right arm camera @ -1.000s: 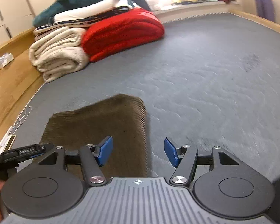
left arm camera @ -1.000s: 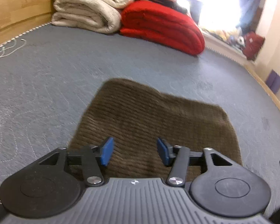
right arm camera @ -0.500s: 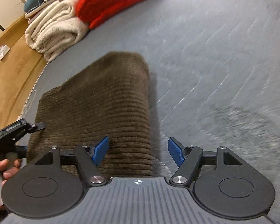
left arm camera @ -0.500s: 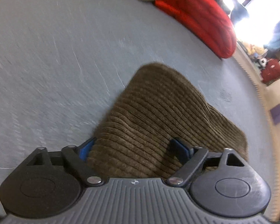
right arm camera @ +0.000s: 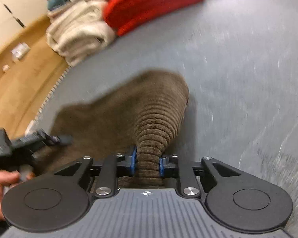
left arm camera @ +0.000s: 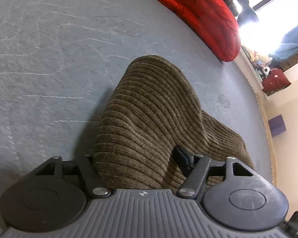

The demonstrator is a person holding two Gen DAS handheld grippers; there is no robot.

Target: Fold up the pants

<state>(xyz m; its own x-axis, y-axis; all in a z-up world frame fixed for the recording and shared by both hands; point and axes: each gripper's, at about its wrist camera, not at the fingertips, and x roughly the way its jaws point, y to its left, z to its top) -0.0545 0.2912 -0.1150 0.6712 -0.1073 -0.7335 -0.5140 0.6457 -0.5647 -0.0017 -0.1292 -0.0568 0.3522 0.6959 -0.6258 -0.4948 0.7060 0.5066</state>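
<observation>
The folded brown corduroy pants lie on the grey mattress. In the left wrist view the near edge of the pants bulges up between the wide-apart fingers of my left gripper; the left pad is hidden by cloth and the right pad stands clear of it. In the right wrist view my right gripper is shut on a bunched corner of the pants, which rises from the mattress. The left gripper and the hand holding it show at the left of that view.
A red folded blanket and a cream rolled blanket lie at the far side of the mattress. A wooden floor runs along one mattress edge. A bright window and a wall are at the right.
My right gripper closed on the pants' corner and gathered it up. My left gripper pushed into the near edge, which now bulges up between its fingers.
</observation>
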